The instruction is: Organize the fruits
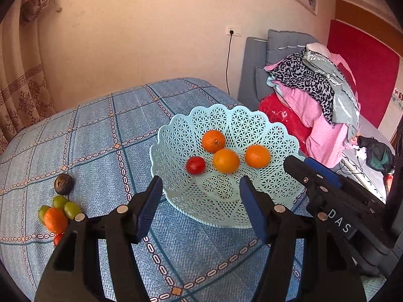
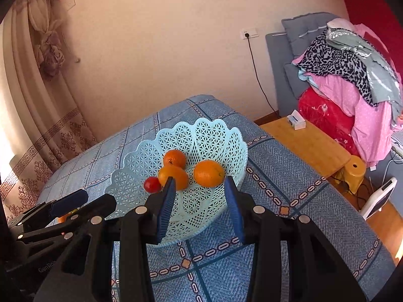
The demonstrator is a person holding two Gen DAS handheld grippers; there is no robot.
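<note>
A light blue lattice basket (image 1: 277, 136) (image 2: 221, 136) sits on the blue checked tablecloth. It holds three oranges (image 1: 226, 160) (image 2: 208, 173) and a red tomato (image 1: 195, 165) (image 2: 152, 184). On the cloth at the left lie a dark round fruit (image 1: 63, 183), green fruits (image 1: 72, 210), an orange (image 1: 55, 220) and a small red fruit (image 1: 58, 239). My left gripper (image 1: 201, 196) hangs open over the basket's near rim, empty. My right gripper (image 2: 200, 196) is also open and empty above the near rim; it shows in the left wrist view (image 1: 309, 168) too.
The tablecloth (image 1: 100, 130) covers the table. A wooden side table (image 2: 307, 141) with a small white box (image 2: 297, 122) stands to the right. Piled bedding (image 1: 322, 95) lies on a bed beyond. A curtain (image 2: 37, 115) hangs at the left.
</note>
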